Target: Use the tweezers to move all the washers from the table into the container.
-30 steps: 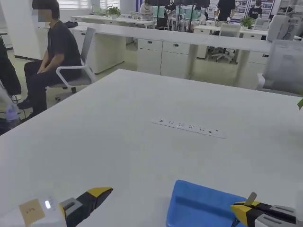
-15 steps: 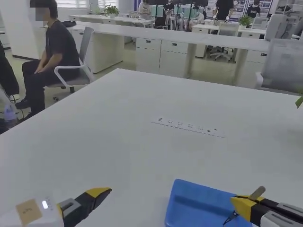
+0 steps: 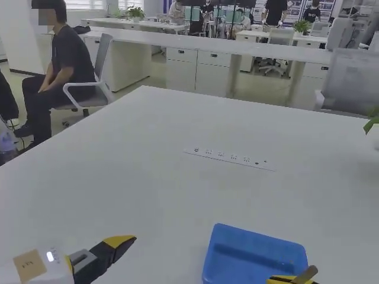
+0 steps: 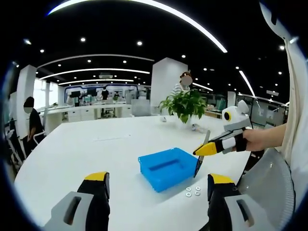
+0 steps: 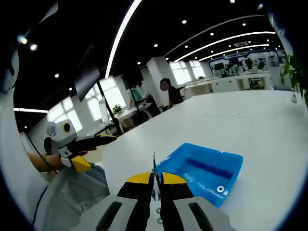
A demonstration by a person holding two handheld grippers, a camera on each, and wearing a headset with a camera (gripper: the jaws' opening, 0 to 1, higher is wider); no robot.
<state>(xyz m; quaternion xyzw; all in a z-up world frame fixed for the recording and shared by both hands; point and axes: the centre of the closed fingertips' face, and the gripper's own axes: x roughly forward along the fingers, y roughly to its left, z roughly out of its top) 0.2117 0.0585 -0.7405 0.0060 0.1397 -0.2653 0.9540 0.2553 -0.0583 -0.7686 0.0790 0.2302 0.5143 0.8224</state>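
The blue container (image 3: 254, 260) sits near the table's front edge. It is also in the left gripper view (image 4: 166, 166) and the right gripper view (image 5: 204, 171), where one washer (image 5: 220, 189) lies inside it. Three washers (image 4: 192, 191) lie on the table just beside the container. My right gripper (image 5: 155, 179) is shut on the thin tweezers (image 5: 154, 166), whose tip hangs over those washers (image 4: 198, 168). It shows at the head view's bottom edge (image 3: 293, 278). My left gripper (image 4: 159, 180) is open and holds nothing, left of the container (image 3: 112, 245).
A power strip (image 3: 230, 158) is set into the white table (image 3: 148, 171) beyond the container. A potted plant (image 4: 185, 106) stands at the table's far side. A person sits on a chair (image 3: 89, 89) off the table's left; more desks and people fill the room behind.
My right gripper with the tweezers has dropped lower and a little left in the head view, nearly out of the bottom edge. The left gripper has hardly moved. The camera shifted slightly.
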